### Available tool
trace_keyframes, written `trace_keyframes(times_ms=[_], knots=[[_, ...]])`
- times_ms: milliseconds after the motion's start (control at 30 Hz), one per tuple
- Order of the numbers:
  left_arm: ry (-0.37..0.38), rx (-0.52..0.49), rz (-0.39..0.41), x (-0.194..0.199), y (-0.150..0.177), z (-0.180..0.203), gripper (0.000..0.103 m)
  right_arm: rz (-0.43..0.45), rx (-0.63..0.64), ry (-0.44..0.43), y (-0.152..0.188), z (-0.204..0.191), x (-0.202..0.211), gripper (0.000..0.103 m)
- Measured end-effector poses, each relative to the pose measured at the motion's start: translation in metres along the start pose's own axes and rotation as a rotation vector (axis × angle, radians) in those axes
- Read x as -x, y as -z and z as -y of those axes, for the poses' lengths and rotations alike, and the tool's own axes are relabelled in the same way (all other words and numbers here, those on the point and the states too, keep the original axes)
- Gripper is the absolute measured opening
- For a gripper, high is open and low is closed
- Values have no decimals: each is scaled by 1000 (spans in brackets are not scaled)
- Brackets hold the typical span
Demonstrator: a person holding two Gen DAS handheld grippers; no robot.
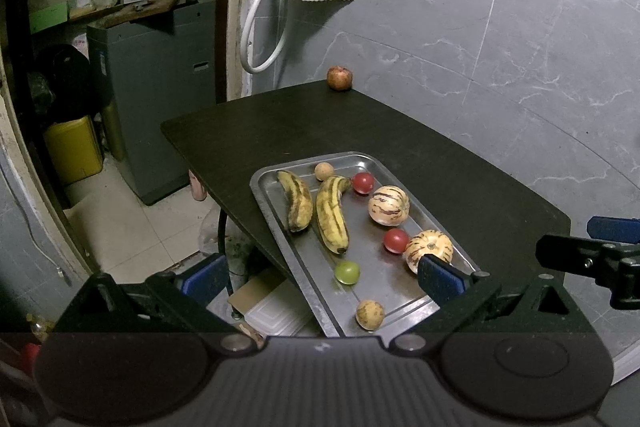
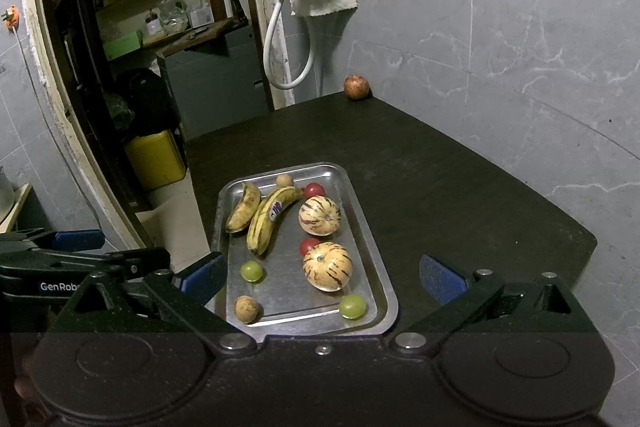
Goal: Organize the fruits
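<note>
Both the left gripper point(image 1: 320, 279) and the right gripper point(image 2: 320, 277) are held spread and empty above the fruit-filled metal tray point(image 2: 368, 239), while one apple point(image 2: 356, 87) is left at the table's point(image 2: 460, 179) far corner.

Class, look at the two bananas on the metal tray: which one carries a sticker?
The longer banana, the one lying nearer the striped melons, has the sticker. The shorter, browner banana beside the tray edge has none visible.

home utility corner | marble-look wall tiles point(image 2: 520, 27) | cluttered shelves point(image 2: 160, 23) | yellow jerrycan point(image 2: 156, 159)
</note>
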State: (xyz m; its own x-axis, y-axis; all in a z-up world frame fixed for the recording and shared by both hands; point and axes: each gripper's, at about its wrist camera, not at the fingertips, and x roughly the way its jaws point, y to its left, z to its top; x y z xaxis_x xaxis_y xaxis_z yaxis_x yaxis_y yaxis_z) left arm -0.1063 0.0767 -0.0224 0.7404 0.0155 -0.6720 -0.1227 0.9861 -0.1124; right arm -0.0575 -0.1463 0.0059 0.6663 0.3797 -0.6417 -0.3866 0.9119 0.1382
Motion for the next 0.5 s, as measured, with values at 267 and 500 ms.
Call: trace_keyframes(times_ms=[267,500], knots=[[2,0,1,-1,0,2,103,0,0,0,-1,1,0,102],[10,-5,7,-2,-1,7,103,0,-1,0,-1,1,0,102]])
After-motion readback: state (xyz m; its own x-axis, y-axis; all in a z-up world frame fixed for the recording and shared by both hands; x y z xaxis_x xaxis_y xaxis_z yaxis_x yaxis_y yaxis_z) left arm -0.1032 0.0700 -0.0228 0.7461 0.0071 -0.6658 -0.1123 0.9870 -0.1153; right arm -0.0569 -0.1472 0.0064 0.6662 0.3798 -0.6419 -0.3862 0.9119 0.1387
